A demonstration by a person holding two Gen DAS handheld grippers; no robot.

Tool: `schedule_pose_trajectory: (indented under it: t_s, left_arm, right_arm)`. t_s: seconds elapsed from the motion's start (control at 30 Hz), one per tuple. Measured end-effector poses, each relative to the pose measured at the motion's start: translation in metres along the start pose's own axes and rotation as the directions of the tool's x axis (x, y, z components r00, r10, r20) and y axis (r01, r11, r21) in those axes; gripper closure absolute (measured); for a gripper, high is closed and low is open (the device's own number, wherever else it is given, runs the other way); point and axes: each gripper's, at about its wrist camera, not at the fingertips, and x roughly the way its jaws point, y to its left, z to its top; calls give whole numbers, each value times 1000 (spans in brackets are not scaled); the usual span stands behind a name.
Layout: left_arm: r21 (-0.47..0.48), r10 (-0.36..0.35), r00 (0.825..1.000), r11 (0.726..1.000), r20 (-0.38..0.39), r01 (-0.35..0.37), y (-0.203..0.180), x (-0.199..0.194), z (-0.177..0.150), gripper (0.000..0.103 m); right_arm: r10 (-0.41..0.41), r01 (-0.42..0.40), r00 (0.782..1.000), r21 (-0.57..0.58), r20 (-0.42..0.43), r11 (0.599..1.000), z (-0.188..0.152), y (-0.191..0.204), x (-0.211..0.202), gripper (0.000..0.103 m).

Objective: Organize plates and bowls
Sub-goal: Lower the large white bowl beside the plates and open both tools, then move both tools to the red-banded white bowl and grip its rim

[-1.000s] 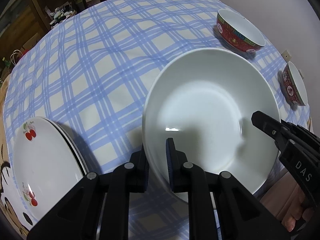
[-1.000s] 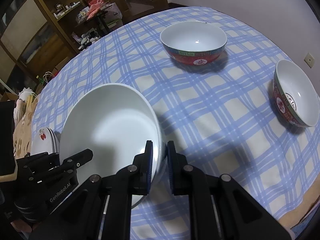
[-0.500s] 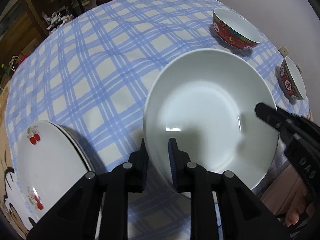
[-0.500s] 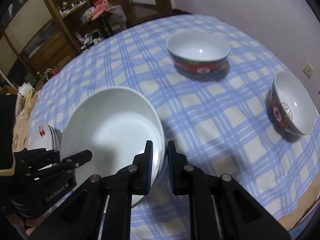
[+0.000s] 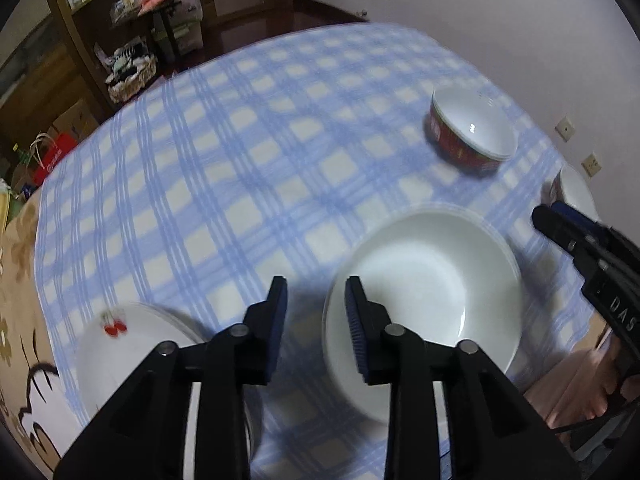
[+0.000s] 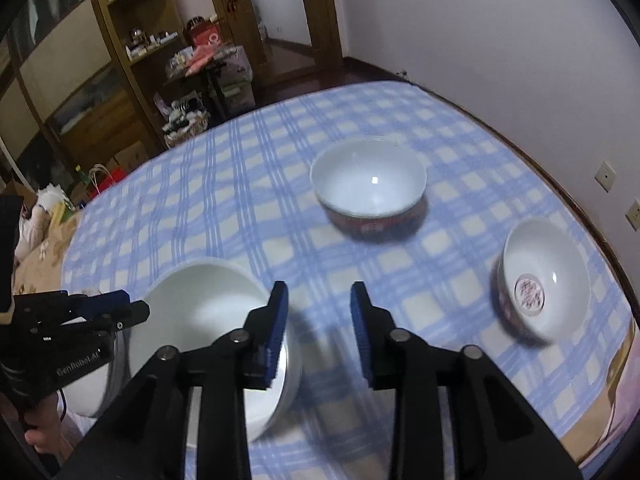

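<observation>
The left gripper (image 5: 316, 308) hangs above the blue-checked tablecloth (image 5: 224, 184) with its jaws opening and nothing between them; only cloth shows in the gap. Just to the right of its right finger, and partly under it, sits the large white bowl (image 5: 432, 300), upright on the cloth and free of both pads. Below and to the left of this gripper lies a stack of cherry-printed plates (image 5: 132, 344), partly hidden by the left finger's arm. Farther ahead and to the right stands a red-sided bowl (image 5: 472, 136), well apart from the white one, and another bowl's rim peeks out at the right edge behind the other tool. The right gripper (image 6: 318, 312) also has its jaws opening and holds nothing; bare cloth shows between its blue pads. The large white bowl (image 6: 200, 312) sits just left of its left finger, whose tip overlaps the rim in this view, though contact cannot be told. Ahead of this gripper stands the red-sided bowl (image 6: 370, 188), and off to its right a smaller bowl with a pink motif (image 6: 544, 280) inside. Both views are blurred by motion. A hand (image 6: 42, 436) grips the handle of the left tool at the lower left.
</observation>
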Motion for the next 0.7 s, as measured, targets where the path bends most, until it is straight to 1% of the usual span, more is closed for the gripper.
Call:
schedule_pose_trajectory:
  t_s: [0.07, 0.13, 0.17, 0.2, 0.23, 0.27, 0.3, 0.33, 0.37, 0.47, 0.53, 0.57, 0.7]
  left_arm:
    - [-13, -22, 999, 1000, 24, 22, -2, -6, 17, 44]
    - [-18, -45, 998, 999, 44, 46, -5, -9, 32, 40]
    - [-17, -53, 997, 998, 47, 54, -7, -10, 40, 38]
    - [-14, -55, 997, 998, 50, 56, -9, -9, 47, 36]
    - [-13, -52, 997, 998, 55, 53, -12, -8, 54, 30]
    - [-7, -46, 997, 999, 63, 47, -15, -7, 62, 26]
    - [0, -42, 996, 999, 74, 42, -19, -7, 67, 25]
    - [8, -36, 996, 999, 87, 36, -22, -6, 74, 23]
    - [13, -30, 994, 999, 105, 29, -27, -3, 82, 17]
    - [-5, -9, 990, 1000, 144, 10, -34, 6, 99, 6]
    - [-9, -11, 989, 1000, 145, 12, -38, 14, 108, 6]
    - [-14, -17, 991, 1000, 133, 19, -40, 22, 114, 6]
    - [-25, -62, 994, 998, 94, 65, -50, 49, 131, 6]
  right_arm:
    - [-19, 19, 1000, -12, 19, 1000, 12, -5, 0, 46]
    - [-52, 53, 998, -25, 26, 998, 23, -9, 1, 39]
    - [-56, 57, 998, -28, 27, 998, 28, -12, 3, 33]
    - [-55, 55, 998, -27, 29, 998, 33, -16, 5, 27]
    - [-53, 54, 998, -23, 30, 998, 38, -21, 7, 23]
    - [-58, 58, 998, -15, 36, 998, 44, -26, 9, 17]
    - [-61, 62, 997, -11, 41, 998, 47, -30, 10, 10]
    - [-65, 66, 997, -7, 47, 998, 51, -35, 11, 8]
    - [-65, 66, 996, -4, 56, 998, 57, -40, 12, 6]
    - [-61, 61, 996, -4, 60, 998, 69, -51, 19, 3]
    - [-47, 47, 998, 4, 52, 999, 77, -58, 25, 2]
    - [-41, 40, 998, 13, 48, 999, 81, -63, 29, 2]
    - [-55, 54, 997, 27, 54, 998, 91, -74, 41, 2]
